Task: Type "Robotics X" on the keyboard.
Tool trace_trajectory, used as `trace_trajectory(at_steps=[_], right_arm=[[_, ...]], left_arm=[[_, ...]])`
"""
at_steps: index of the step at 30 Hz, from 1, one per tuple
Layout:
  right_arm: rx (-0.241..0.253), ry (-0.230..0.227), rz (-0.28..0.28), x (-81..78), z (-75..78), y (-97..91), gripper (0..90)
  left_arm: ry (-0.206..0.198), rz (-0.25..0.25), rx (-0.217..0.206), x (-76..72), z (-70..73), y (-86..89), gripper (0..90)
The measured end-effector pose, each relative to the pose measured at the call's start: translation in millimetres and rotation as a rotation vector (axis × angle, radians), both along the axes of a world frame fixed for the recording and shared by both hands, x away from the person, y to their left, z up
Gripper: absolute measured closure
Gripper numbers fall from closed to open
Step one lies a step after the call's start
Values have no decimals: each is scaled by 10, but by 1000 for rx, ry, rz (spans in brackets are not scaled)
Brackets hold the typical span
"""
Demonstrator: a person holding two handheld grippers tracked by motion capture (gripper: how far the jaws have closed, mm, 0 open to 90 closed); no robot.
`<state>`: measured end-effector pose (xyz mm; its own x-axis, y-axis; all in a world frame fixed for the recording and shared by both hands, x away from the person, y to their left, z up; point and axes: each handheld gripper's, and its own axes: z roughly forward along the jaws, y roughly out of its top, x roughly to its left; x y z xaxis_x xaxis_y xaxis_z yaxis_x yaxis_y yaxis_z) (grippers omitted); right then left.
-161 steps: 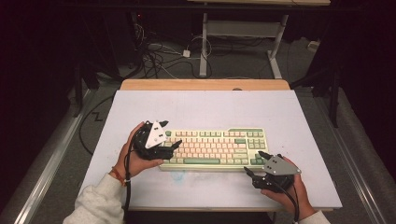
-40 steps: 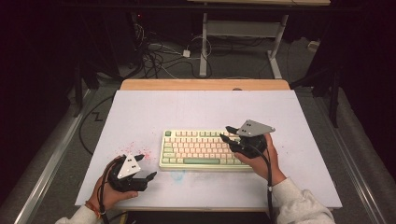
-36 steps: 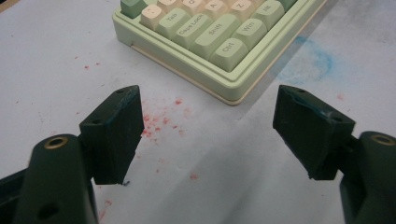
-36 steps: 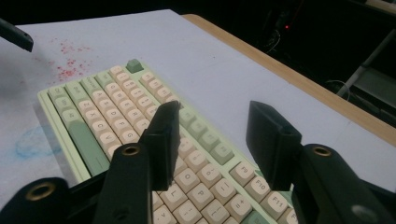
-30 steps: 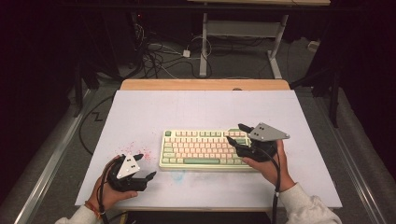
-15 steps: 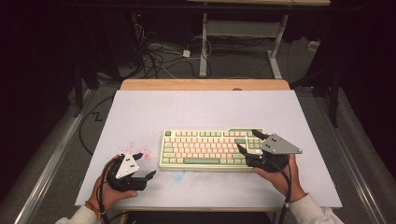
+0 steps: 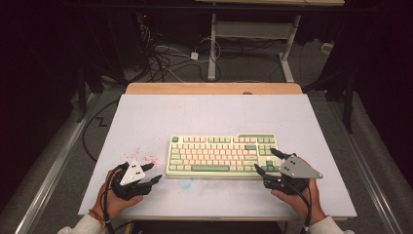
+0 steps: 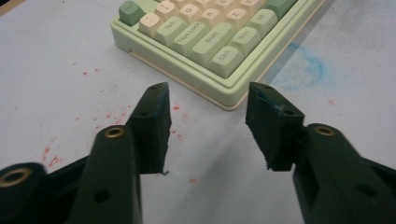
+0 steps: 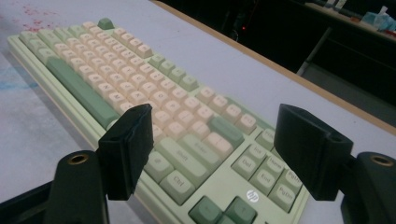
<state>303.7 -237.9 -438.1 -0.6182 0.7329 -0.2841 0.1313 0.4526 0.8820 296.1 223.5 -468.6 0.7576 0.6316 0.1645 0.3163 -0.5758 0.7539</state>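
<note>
A pale green plastic keyboard with cream and green keycaps (image 7: 221, 156) lies flat near the middle of the white table top (image 7: 204, 109), square to its near edge. The left gripper (image 7: 152, 173) rests off the keyboard's near left corner, apart from it; its jaws have just been closing and now stand half apart with nothing between them, only table and a scatter of red specks (image 8: 109, 116). The right gripper (image 7: 267, 161) hovers at the keyboard's near right corner, its jaws having just been opening, now wide and empty, straddling the corner keys without pressing on the case.

Judging by this, the keyboard looks set in place and neither tool has a grip on it; any lift or shift is yet to come.

Readable legends: Tab, Caps Lock, Shift, Ctrl, Win and Alt at the left end, and an "hp" logo (image 9: 252, 196) on the right end beside PgUp and PgDn.
</note>
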Motion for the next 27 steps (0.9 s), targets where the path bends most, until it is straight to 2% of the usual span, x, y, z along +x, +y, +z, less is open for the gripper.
trace_trajectory(at_steps=[2,4,6,8,12,16,21,22,27], right_arm=[[-6,3,-9,-17,-24,-13,281],[-16,5,-12,-26,-42,-22,281],[-6,24,-16,-34,-66,-27,281],[-14,37,-9,-34,-93,-25,281],[-26,40,-1,-52,-104,-20,279],[-32,48,-3,-54,-108,-17,279],[-40,50,-4,-48,-111,-16,279],[-42,52,-4,-45,-114,-16,279],[-62,59,15,-47,-128,11,275]], left_arm=[[2,-4,-10,3,14,3,610],[-2,1,10,2,27,-4,723],[16,-10,11,9,38,-2,821],[19,-13,15,4,60,-7,872],[42,-22,-6,9,115,-29,875],[51,-33,14,15,153,-92,876],[61,-53,10,48,211,-159,876],[56,-56,25,61,221,-189,876],[61,-74,33,121,259,-272,876]])
